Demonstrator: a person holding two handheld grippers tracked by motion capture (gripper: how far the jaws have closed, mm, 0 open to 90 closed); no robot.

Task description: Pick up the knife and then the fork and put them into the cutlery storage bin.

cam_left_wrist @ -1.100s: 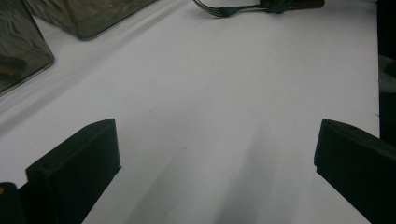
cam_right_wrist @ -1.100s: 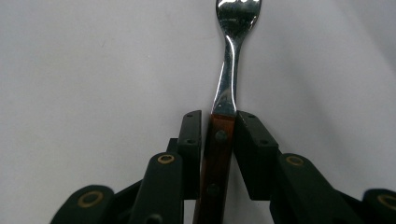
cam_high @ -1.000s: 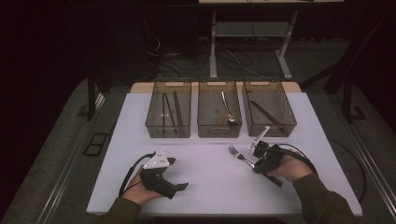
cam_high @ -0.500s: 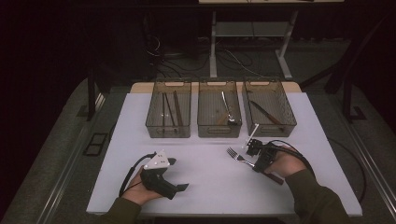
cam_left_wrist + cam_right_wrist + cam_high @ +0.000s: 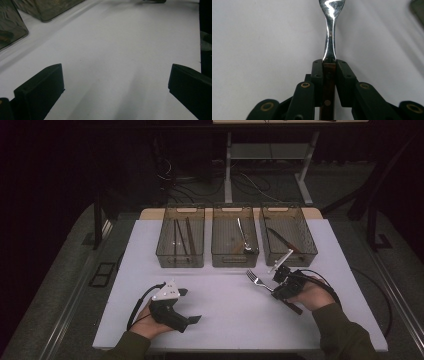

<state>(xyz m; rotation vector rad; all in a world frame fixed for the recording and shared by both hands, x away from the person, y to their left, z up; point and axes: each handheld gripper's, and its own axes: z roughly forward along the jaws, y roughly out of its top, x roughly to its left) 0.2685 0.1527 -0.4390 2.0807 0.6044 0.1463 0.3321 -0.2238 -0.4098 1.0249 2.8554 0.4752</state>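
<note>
Right gripper [image 5: 276, 284] clamped on the fork [image 5: 258, 281] by its wooden handle, tines pointing left just above the white table [image 5: 220, 320], in front of the middle bin [image 5: 234, 237], left gripper [image 5: 186, 306] resting, jaws wide, nothing between.

You held a fork [image 5: 330, 37] of glossy metal with a brown wooden handle over the matt white table [image 5: 225, 315].
</note>
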